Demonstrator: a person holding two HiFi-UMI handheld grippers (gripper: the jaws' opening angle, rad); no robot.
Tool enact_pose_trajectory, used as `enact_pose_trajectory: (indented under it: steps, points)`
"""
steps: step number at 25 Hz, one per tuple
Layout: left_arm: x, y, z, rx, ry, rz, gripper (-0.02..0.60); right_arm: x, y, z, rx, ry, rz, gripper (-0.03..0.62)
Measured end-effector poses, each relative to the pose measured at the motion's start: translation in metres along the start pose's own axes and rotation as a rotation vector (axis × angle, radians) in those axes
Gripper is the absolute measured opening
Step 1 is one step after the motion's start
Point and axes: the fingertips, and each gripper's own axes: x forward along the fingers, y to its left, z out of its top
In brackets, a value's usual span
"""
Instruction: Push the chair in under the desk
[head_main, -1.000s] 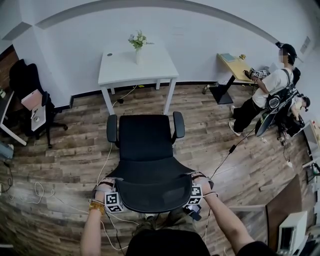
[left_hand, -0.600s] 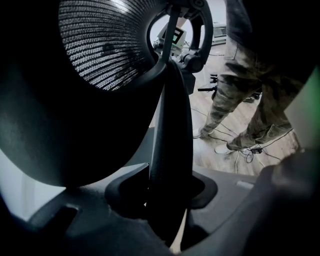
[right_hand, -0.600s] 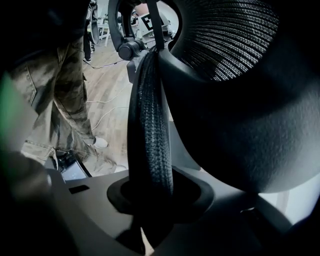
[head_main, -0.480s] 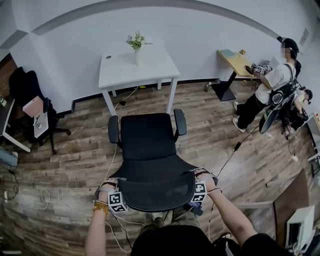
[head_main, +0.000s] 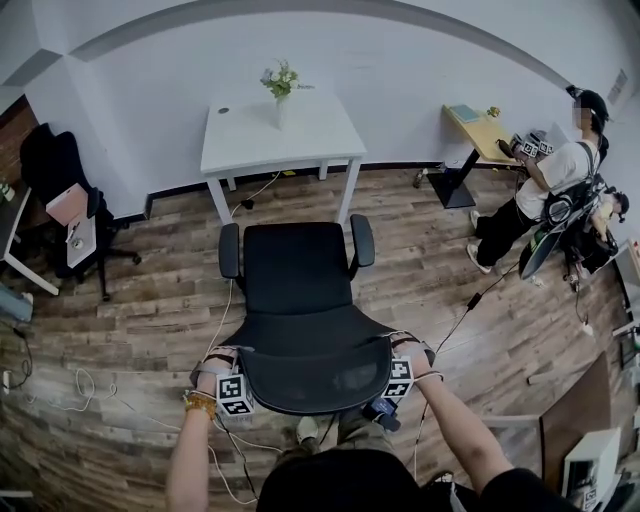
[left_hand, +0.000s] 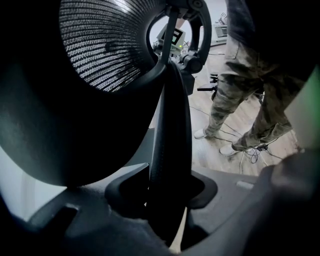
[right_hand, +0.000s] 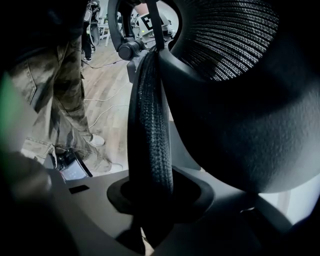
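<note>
A black mesh office chair stands on the wood floor with its seat facing a white desk; a short gap lies between them. My left gripper is shut on the left edge of the backrest, and my right gripper on the right edge. In the left gripper view the backrest rim runs up between the jaws of that gripper. The right gripper view shows the woven rim pinched in the right gripper.
A vase of flowers stands on the desk. Another black chair is at the left wall. A person stands at a yellow desk on the right. Cables trail over the floor.
The chair has rolled a little toward the desk with both grippers still clamped on its backrest. The person at the right has shifted slightly.
</note>
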Motion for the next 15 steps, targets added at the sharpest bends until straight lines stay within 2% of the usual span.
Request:
enact_pose_trajectory:
  steps: [5,10,15]
  points:
    - [0.013,0.021,0.002,-0.016,-0.014,-0.001,0.169,0.010,-0.023,-0.006,-0.012,-0.009,0.001,0.115]
    - [0.027,0.035,-0.001,-0.039,0.004,-0.090,0.163,0.021,-0.037,-0.011,-0.008,-0.005,0.061,0.115]
    - [0.039,0.046,0.002,-0.076,-0.004,-0.168,0.175,0.028,-0.052,-0.018,-0.010,-0.012,0.074,0.115]
